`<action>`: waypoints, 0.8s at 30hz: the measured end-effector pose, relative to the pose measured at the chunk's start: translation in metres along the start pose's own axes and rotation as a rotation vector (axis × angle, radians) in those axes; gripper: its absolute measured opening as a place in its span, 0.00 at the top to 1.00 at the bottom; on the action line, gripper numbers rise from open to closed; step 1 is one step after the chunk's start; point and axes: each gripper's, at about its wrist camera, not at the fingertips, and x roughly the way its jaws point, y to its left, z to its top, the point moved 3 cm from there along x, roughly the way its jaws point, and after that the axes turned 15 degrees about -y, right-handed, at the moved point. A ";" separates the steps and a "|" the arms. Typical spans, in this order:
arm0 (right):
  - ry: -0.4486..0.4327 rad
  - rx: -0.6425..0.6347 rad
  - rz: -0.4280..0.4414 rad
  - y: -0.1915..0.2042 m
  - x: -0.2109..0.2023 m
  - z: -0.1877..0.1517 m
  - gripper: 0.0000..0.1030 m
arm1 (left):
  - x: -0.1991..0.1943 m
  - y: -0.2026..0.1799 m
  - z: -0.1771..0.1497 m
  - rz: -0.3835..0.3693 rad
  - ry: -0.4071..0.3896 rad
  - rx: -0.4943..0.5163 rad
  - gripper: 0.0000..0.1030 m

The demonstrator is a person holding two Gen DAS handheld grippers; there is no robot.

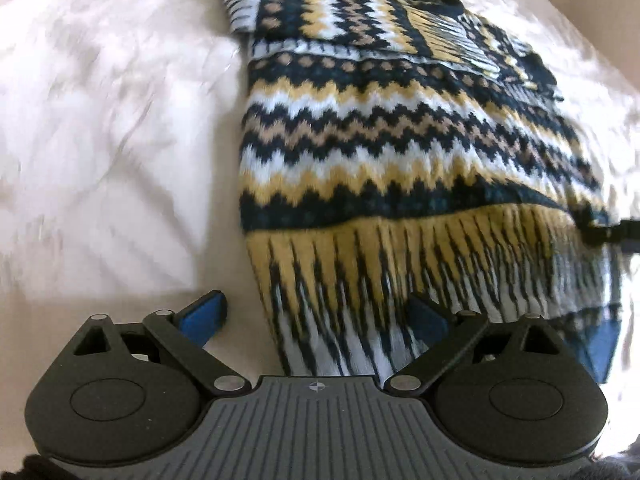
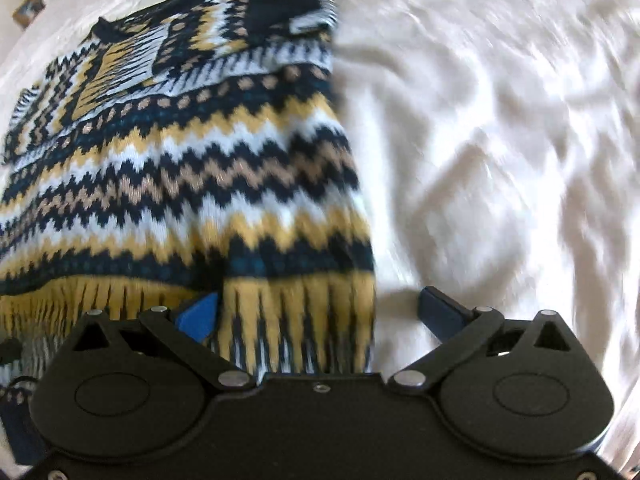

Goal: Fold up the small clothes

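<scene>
Left wrist view: we hold the left gripper (image 1: 316, 314) with its blue-padded fingers spread wide, straddling the near left corner of the hem of the navy, mustard and white zigzag-knit sweater (image 1: 400, 152). No fabric is pinched between them that we can confirm.

In the right wrist view, the right gripper (image 2: 320, 312) is likewise spread wide, its fingers straddling the near right corner of the same hem, with the knit lying between them ungripped as far as we can see.

The sweater lies flat on the wrinkled white bedsheet (image 1: 104, 128), collar end far from us. Both sleeves are already folded inward across the upper body, so the garment forms a roughly rectangular panel.

We judge the task about half done: the sleeve folds are complete; the lengthwise fold, hem toward collar, is not yet made. Both grippers appear positioned to take the hem corners for that step. Motion blur limits detail at the edges.
</scene>
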 end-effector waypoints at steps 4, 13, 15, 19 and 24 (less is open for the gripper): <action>0.017 0.088 0.049 -0.014 -0.010 -0.019 0.00 | -0.007 0.000 -0.010 -0.027 0.010 -0.029 0.06; 0.058 0.114 0.118 -0.002 -0.035 -0.062 0.00 | -0.026 -0.007 -0.035 -0.023 -0.001 -0.045 0.06; 0.066 0.097 0.135 -0.004 -0.040 -0.071 0.00 | -0.029 -0.010 -0.040 -0.008 -0.007 -0.054 0.06; 0.077 0.086 0.164 -0.011 -0.052 -0.084 0.00 | -0.032 -0.020 -0.051 0.012 -0.006 -0.045 0.05; 0.107 0.032 0.181 -0.019 -0.054 -0.101 0.00 | -0.031 -0.026 -0.059 0.051 -0.024 -0.038 0.03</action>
